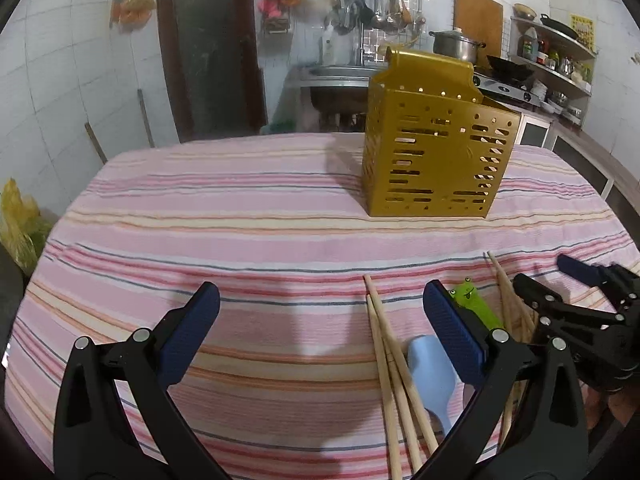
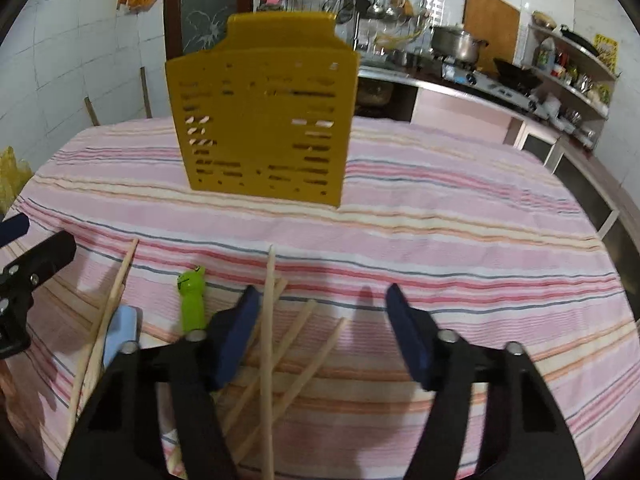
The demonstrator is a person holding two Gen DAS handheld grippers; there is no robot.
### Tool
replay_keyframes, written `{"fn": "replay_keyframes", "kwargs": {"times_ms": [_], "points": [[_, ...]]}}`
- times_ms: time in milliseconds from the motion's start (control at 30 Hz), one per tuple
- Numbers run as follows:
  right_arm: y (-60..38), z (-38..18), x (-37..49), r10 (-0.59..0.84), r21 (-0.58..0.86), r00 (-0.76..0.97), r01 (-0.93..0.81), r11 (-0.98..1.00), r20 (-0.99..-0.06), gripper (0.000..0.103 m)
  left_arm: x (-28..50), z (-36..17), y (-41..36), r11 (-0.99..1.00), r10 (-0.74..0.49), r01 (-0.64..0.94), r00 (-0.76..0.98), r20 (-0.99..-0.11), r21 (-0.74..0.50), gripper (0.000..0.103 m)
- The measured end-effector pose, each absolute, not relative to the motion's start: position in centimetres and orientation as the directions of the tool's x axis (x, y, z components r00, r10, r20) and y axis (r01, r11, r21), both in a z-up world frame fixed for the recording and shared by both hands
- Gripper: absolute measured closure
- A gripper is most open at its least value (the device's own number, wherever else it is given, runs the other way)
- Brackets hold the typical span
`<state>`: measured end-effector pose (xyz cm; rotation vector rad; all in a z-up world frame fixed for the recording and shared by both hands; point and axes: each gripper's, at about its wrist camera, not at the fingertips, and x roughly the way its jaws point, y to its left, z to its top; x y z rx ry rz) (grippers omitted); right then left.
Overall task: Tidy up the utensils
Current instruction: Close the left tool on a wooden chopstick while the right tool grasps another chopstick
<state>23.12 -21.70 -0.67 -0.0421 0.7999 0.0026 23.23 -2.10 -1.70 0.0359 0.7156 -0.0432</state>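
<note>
A gold perforated utensil holder [image 1: 436, 140] [image 2: 260, 120] stands upright on the striped tablecloth. Nearer to me lie several wooden chopsticks [image 1: 384, 352] [image 2: 292, 344], a pale blue spoon [image 1: 430, 376] [image 2: 120, 332] and a green frog-topped utensil [image 1: 474, 300] [image 2: 192, 300]. My left gripper [image 1: 322, 294] is open low over the cloth; the chopsticks and blue spoon lie just inside its right finger. My right gripper [image 2: 323, 295] is open above the scattered chopsticks, and one chopstick runs along its left pad. Each gripper also shows at the edge of the other's view, the right gripper [image 1: 548, 276] and the left gripper [image 2: 36, 240].
The table [image 1: 240, 208] wears a pink striped cloth. Behind it are a tiled wall, a dark door, a sink with hanging ladles, a stove with a pot [image 1: 456, 46] and shelves at the right. A yellow bag [image 1: 18, 220] sits off the table's left edge.
</note>
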Motion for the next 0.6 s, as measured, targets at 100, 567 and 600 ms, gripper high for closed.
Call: {"fn": "replay_keyframes", "kwargs": {"times_ms": [100, 567, 600], "points": [[-21.7, -1.0, 23.4, -0.006, -0.028, 0.689, -0.021, 0.999, -0.725, 0.050, 23.2, -2.2, -2.5, 0.998, -0.014, 0.049, 0.752, -0.659, 0.034, 0.005], [-21.4, -1.9, 24.2, 0.055, 0.035, 0.659, -0.043, 0.998, -0.750, 0.091, 23.2, -2.7, -3.1, 0.998, -0.035, 0.065, 0.745, -0.667, 0.020, 0.006], [-21.5, -1.9, 24.1, 0.055, 0.040, 0.659, -0.038, 0.998, -0.750, 0.094, 23.2, -2.7, -3.2, 0.998, -0.034, 0.066, 0.743, -0.668, 0.022, 0.006]]}}
